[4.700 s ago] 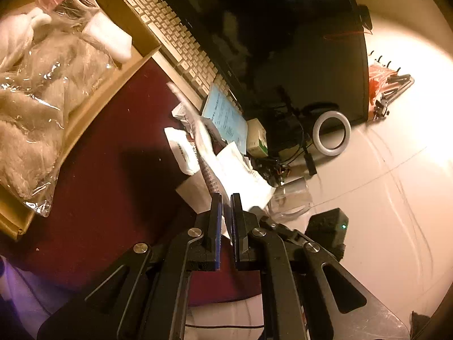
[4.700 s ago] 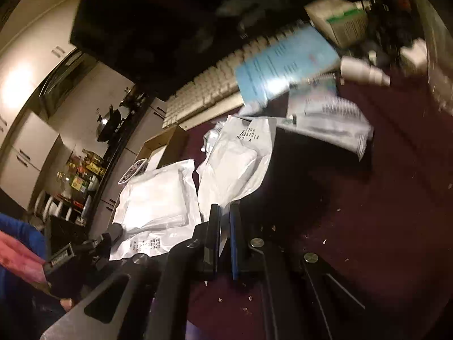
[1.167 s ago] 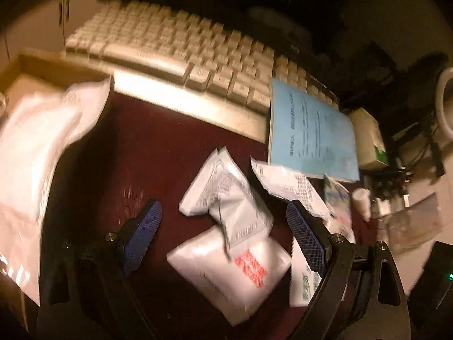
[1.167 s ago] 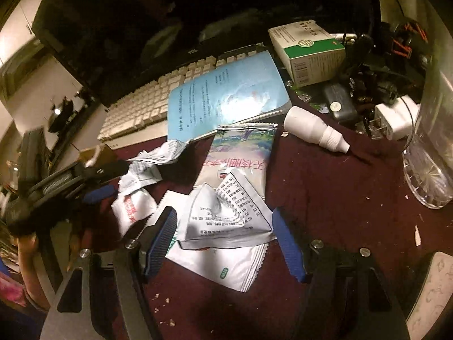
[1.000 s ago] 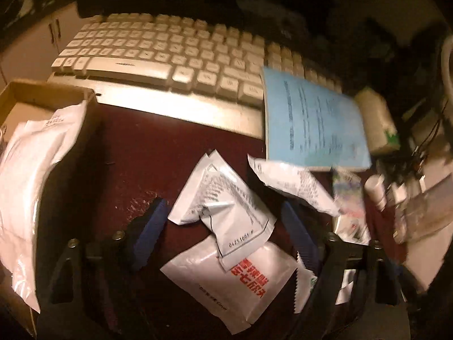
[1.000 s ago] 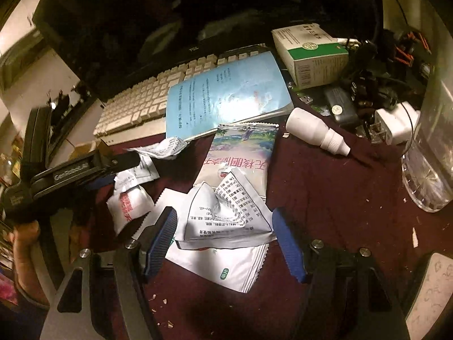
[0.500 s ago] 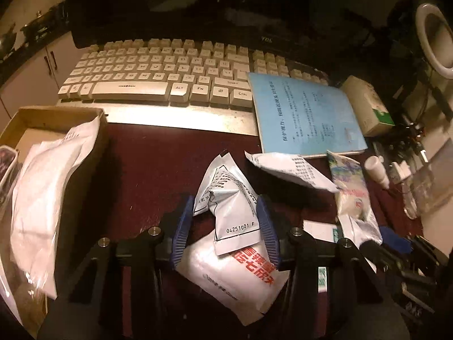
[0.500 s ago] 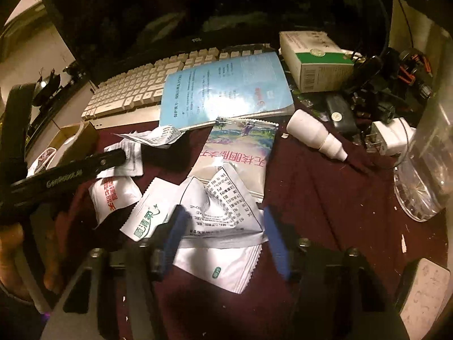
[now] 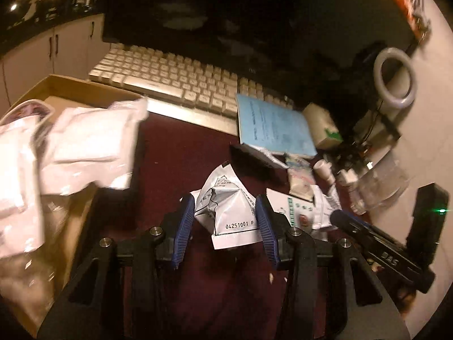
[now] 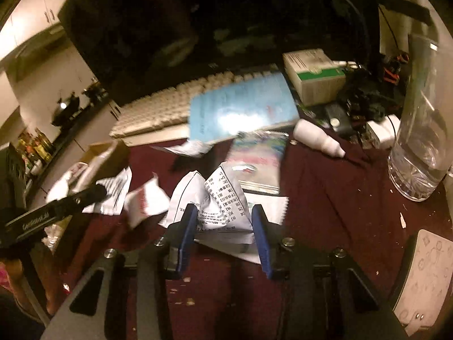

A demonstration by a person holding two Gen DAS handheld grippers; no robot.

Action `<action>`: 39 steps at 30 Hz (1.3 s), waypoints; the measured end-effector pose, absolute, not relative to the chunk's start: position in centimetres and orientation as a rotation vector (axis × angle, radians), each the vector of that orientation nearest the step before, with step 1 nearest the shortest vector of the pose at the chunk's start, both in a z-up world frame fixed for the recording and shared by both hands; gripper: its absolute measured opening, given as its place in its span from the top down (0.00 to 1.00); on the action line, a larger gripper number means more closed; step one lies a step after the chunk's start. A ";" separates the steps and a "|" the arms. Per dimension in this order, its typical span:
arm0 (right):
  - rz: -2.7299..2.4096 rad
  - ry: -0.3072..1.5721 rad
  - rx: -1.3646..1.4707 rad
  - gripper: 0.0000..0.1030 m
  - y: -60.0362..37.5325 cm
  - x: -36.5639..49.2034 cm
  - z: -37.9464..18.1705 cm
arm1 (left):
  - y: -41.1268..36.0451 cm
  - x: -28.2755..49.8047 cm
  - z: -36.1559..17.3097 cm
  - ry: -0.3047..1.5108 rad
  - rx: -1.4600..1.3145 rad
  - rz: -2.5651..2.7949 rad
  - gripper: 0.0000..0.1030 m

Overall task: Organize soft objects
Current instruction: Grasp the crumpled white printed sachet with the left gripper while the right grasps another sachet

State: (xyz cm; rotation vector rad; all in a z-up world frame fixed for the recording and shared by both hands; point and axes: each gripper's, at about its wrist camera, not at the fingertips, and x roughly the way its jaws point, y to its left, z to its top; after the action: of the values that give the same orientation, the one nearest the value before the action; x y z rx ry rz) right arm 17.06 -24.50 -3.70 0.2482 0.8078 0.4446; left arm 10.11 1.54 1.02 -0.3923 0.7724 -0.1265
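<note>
My left gripper is shut on a crumpled white sachet printed 04251001 F and holds it above the dark red mat. My right gripper is shut on another crumpled white sachet with black print. More flat sachets lie on the mat: one with green print, one with red print, and a colourful one. A cardboard box at the left holds white soft packs. The left gripper's arm shows in the right wrist view.
A white keyboard and a dark monitor stand behind the mat. A blue booklet, a green and white carton, a small white bottle, a clear glass, cables and a ring light crowd the right.
Both grippers have closed from wide open onto their sachets. The left one has lifted its sachet off the red-print sachet and swung towards the box.
</note>
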 end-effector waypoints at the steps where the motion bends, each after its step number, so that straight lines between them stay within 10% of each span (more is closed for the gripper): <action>1: 0.471 0.799 0.254 0.62 -24.0 16.9 -3.3 | 2.2 9.4 1.6 0.758 -0.414 -0.128 0.57; 5: 0.592 0.769 0.252 0.62 -21.0 16.4 -1.4 | 5.0 6.7 3.9 0.692 -0.444 -0.087 0.77; 14: 0.767 0.806 0.203 0.62 -13.8 16.8 -0.9 | 8.2 5.6 1.6 0.781 -0.482 -0.093 0.78; 16: 0.762 0.814 0.201 0.62 -14.0 16.6 -1.5 | 7.1 5.0 0.8 0.795 -0.468 -0.124 0.73; 19: 0.755 0.839 0.216 0.62 -14.2 16.6 -2.3 | 5.7 4.6 -0.7 0.839 -0.468 -0.144 0.30; 35: 0.738 0.843 0.267 0.62 -16.5 15.5 -3.5 | 0.5 6.3 -3.8 0.962 -0.126 0.187 0.30; 39: 0.742 0.835 0.273 0.62 -17.1 15.2 -3.6 | -0.4 5.8 -3.8 0.975 -0.040 0.184 0.45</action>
State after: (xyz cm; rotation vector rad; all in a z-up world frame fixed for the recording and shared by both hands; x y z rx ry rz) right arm 15.22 -17.11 -3.59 0.2731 0.8351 0.7424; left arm 5.76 -0.36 -3.83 -0.0399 0.9752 0.1842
